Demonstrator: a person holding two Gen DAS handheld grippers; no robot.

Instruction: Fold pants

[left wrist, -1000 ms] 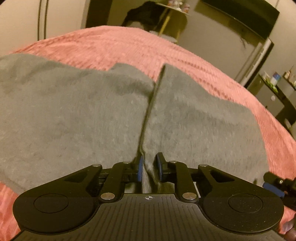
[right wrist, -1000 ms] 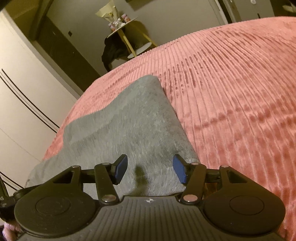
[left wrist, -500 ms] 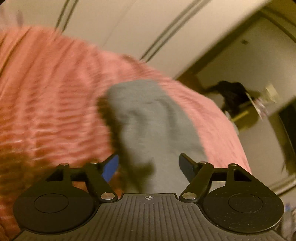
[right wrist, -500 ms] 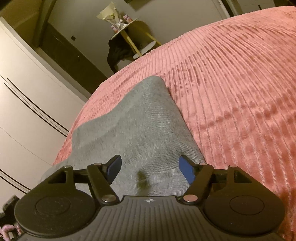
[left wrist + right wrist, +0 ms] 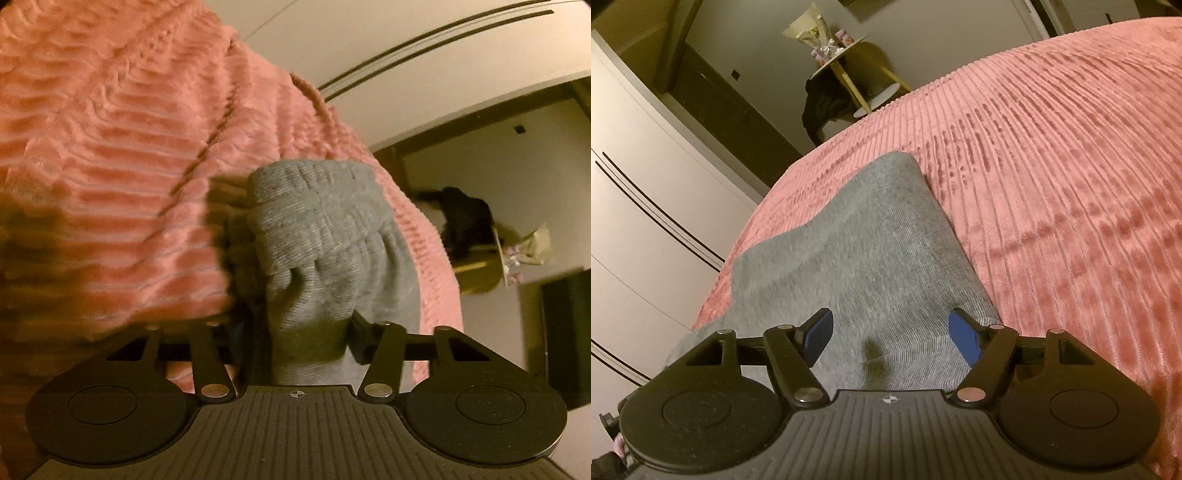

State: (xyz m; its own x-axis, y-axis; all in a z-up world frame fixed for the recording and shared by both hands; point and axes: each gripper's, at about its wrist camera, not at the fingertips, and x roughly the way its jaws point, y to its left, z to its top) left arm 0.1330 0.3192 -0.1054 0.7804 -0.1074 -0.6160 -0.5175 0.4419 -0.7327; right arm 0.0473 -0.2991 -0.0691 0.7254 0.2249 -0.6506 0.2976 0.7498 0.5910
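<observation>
Grey pants (image 5: 871, 240) lie flat on a pink ribbed bedspread (image 5: 1071, 184). In the left wrist view their ribbed band end (image 5: 317, 206) bunches up right in front of my left gripper (image 5: 295, 328). Its jaws are closing with the grey cloth between them. The right finger touches the cloth, while the left pad sits in shadow with a dark gap beside it. My right gripper (image 5: 891, 338) hovers open just over the near edge of the pants, with nothing pinched between its blue pads (image 5: 818, 334).
The bedspread (image 5: 110, 147) fills the left side of the left wrist view. A white wardrobe (image 5: 635, 221) stands beyond the bed's far edge. A yellow side table (image 5: 849, 74) with a dark garment (image 5: 820, 107) draped on it stands past the bed's corner.
My left gripper let go of the pants' middle seam, swung across and rolled to the ribbed band end, opened wide, then narrowed around it. The right gripper opened a little wider and stayed put.
</observation>
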